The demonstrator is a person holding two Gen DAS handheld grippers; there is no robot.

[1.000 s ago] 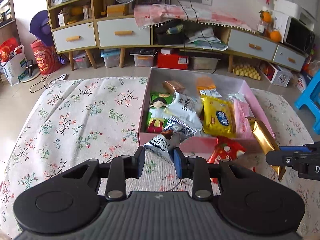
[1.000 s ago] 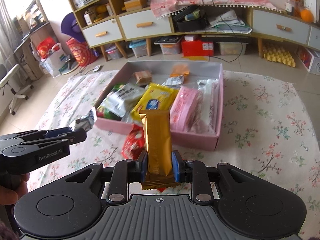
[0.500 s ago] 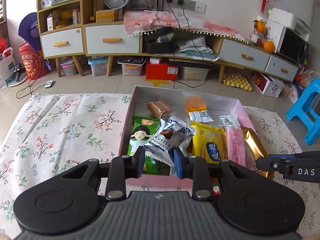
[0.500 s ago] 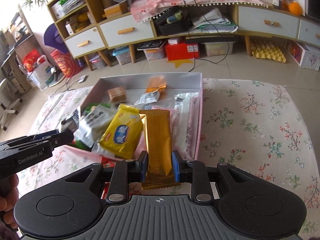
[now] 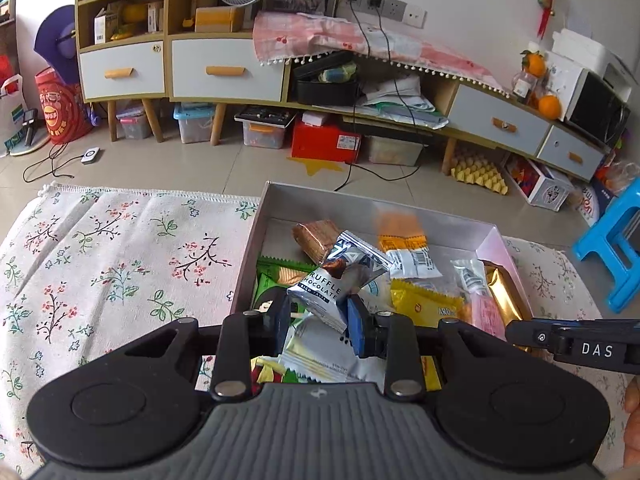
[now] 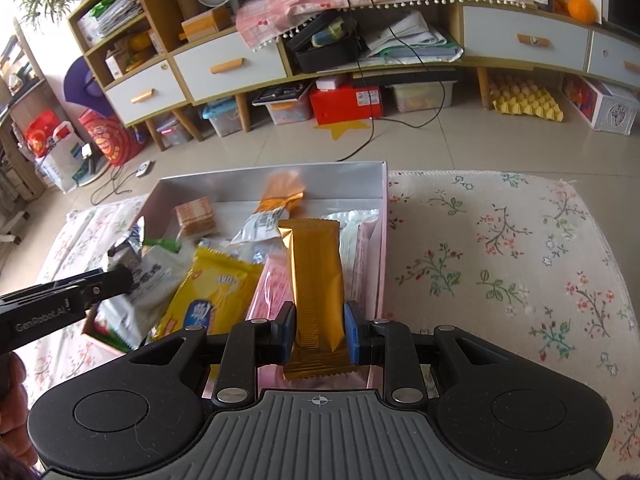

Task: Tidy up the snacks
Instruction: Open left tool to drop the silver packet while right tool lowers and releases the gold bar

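Note:
A pink box (image 5: 256, 236) (image 6: 382, 240) lined in silver stands on the flowered cloth and holds several snack packets. My left gripper (image 5: 318, 316) is shut on a silver truffle chocolate packet (image 5: 338, 276) and holds it over the box's left half. My right gripper (image 6: 319, 332) is shut on a long gold bar packet (image 6: 316, 276) and holds it over the box's right half, above pink packets (image 6: 268, 292). The left gripper also shows in the right wrist view (image 6: 116, 280); the right gripper shows in the left wrist view (image 5: 520, 332).
Inside the box lie a yellow packet (image 6: 212, 292), a brown wafer (image 5: 316, 236), an orange packet (image 5: 400, 232) and green packets (image 5: 276, 276). The flowered cloth (image 6: 500, 260) spreads to both sides. A blue stool (image 5: 612, 240) stands at right, cabinets behind.
Both grippers have moved forward from the near edge of the box to over its inside, each still holding its packet. The red packet in front of the box has dropped out of view.

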